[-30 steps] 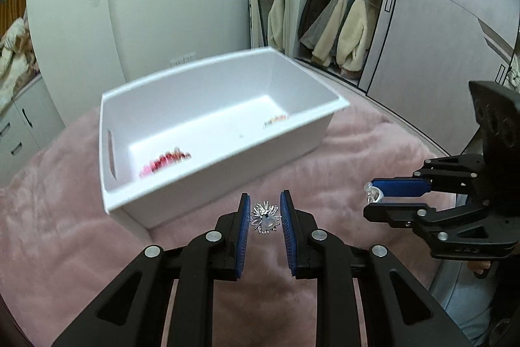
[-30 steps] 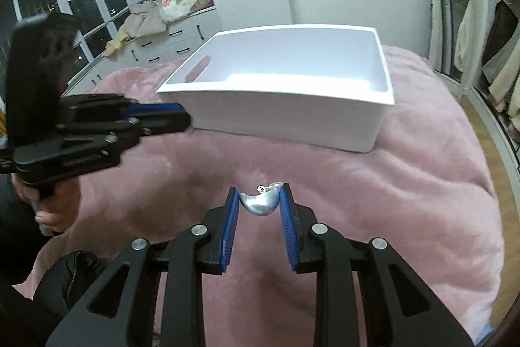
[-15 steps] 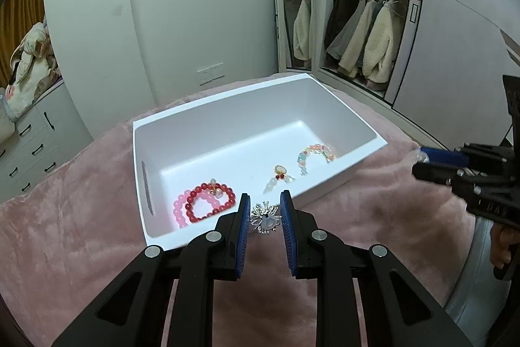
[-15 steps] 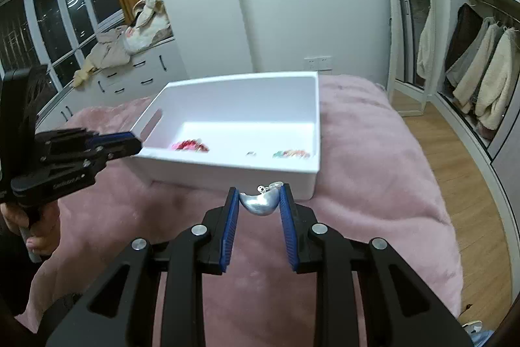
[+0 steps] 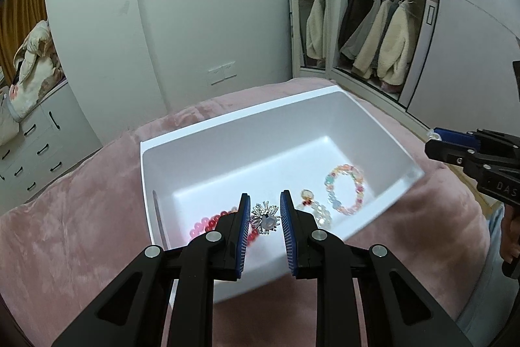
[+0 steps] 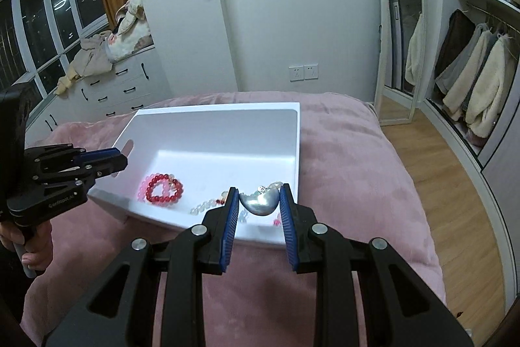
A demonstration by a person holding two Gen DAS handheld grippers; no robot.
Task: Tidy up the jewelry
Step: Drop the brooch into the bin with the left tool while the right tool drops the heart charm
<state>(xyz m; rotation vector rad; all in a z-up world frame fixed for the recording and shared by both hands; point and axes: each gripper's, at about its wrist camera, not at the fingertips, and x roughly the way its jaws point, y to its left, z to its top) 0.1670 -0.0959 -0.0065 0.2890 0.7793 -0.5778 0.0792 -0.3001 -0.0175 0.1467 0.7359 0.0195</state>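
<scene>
White bin [image 5: 227, 139] sits on a pink plush blanket [image 5: 81, 210] covering the bed.

Left gripper [image 5: 265, 217] is clenched on a silver spiky brooch [image 5: 266, 218] with a pale stone, pinched between the 2 blue pads [image 5: 244, 233]. In the left wrist view the brooch hangs over the bin's near-left corner, above the floor of the bin and not resting on it.

Right gripper [image 6: 259, 204] is clamped on a silver heart-shaped piece [image 6: 260, 203], both blue pads [image 6: 230, 226] pressing its sides. In the right wrist view it is held over the bin's near-right corner, just inside the near rim.

Already lying on the bin floor:
- red bead bracelet [image 6: 164, 188] stacked with a pink bead bracelet [image 6: 143, 186], toward the near-left part of the floor by the slotted handle wall
- clear bead strand [image 6: 203, 206] with a small red and gold charm, near the middle of the near wall
- pastel multicolour bead bracelet [image 5: 344, 189], toward the right side of the floor; mostly hidden behind the heart piece in the right wrist view

Each gripper shows in the other's camera: right one at the bin's right edge, left one at the bin's left edge by the handle slot. A hand [image 6: 31, 244] grips the left gripper's handle.

Background: white drawers [image 6: 123, 86] with piled clothes, open wardrobe [image 5: 383, 41] with hanging coats.
</scene>
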